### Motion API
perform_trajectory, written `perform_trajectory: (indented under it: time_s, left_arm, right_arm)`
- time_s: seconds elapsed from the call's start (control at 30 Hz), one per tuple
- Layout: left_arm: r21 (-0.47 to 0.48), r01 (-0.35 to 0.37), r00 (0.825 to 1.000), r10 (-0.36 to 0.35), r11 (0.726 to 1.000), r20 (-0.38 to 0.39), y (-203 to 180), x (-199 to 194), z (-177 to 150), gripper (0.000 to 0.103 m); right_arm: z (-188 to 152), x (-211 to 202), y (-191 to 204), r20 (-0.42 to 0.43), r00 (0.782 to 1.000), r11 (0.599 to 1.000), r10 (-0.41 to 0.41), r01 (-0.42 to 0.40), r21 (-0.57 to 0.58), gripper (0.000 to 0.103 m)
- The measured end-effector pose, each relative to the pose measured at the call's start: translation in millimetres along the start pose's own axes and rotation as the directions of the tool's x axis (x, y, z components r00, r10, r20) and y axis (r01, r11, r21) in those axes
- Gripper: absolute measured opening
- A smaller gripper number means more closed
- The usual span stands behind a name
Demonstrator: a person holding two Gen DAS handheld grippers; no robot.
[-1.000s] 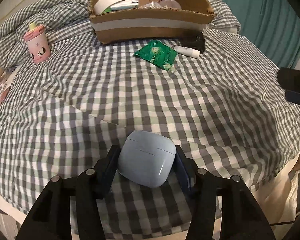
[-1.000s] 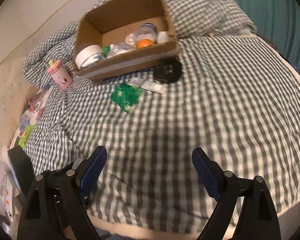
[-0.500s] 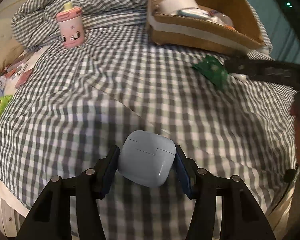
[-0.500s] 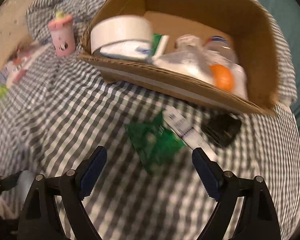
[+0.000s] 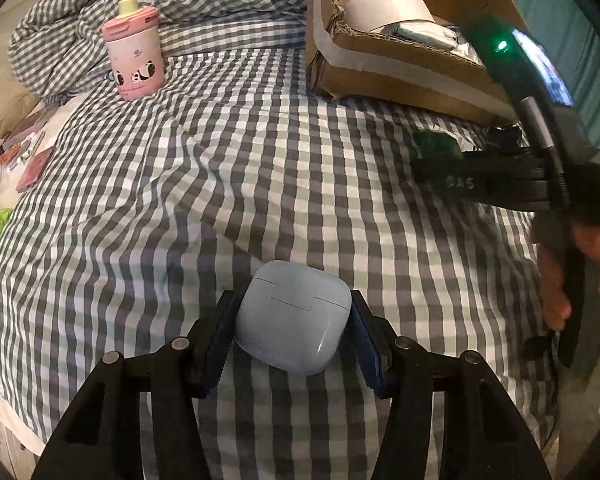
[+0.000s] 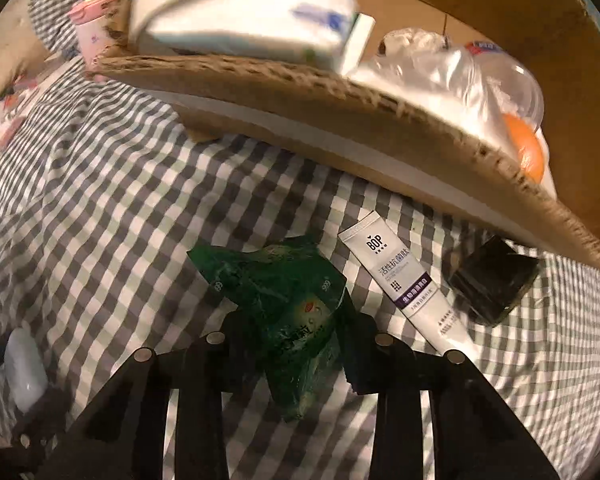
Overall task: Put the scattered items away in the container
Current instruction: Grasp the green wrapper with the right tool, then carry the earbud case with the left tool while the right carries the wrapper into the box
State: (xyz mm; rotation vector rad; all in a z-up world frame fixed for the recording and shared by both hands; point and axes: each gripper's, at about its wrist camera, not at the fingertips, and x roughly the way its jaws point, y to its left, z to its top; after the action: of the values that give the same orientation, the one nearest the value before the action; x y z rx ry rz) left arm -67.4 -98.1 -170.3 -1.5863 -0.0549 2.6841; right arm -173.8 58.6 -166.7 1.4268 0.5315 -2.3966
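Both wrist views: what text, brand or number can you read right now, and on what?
"BOP": top of the white tube; the Chinese lines below it are too blurred to quote.
"999": green sachet, twice; its other print is unreadable.
Pink cup: small script under the pandas, too small.
Right gripper body: embossed marks, unreadable.

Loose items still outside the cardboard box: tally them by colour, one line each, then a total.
Pink: 1, the sippy cup
Light blue: 1, the earbud case held in the left tongs
Green: 1, the sachet between the closing right tongs
White: 1, the tube
Black: 1, the small block
Total: 5
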Motion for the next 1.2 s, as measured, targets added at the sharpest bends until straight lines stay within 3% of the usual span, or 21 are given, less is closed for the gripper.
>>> perform_trajectory:
  time_s: [0.1, 0.43, 0.6, 0.83, 1.0, 1.2]
  left_arm:
    - [-0.005, 0.008, 1.0, -0.008, 1.0, 0.007, -1, -3, 4, 0.056]
    - [0.014, 0.013, 1.0, -0.013, 1.0, 0.01, -18, -14, -6, 0.056]
    - [0.036, 0.024, 0.999, -0.026, 0.999, 0.042, -32, -31, 4, 0.056]
    - [0.09, 0.075, 0.987, -0.087, 0.993, 0.139, -59, -65, 53, 0.056]
    - [0.123, 0.07, 0.975, -0.094, 0.99, 0.202, -73, -75, 104, 0.056]
    - [0.161, -0.002, 0.964, -0.041, 0.987, 0.265, -85, -73, 164, 0.056]
  right_arm:
    - [-4, -16, -1, 0.009, 0.999, 0.999, 0.051, -0.051, 0.017, 0.033]
    - [-34, -83, -21, 0.096, 0.991, 0.993, 0.093, -0.099, 0.063, 0.033]
    - [-27, -109, -35, 0.137, 0.985, 0.991, 0.101, -0.111, 0.073, 0.033]
    - [-1, -148, -63, 0.225, 0.97, 0.992, 0.093, -0.11, 0.064, 0.033]
    - [23, -159, -84, 0.269, 0.961, 0.994, 0.069, -0.089, 0.065, 0.033]
    - [56, -150, -106, 0.278, 0.959, 0.994, 0.056, -0.08, 0.077, 0.033]
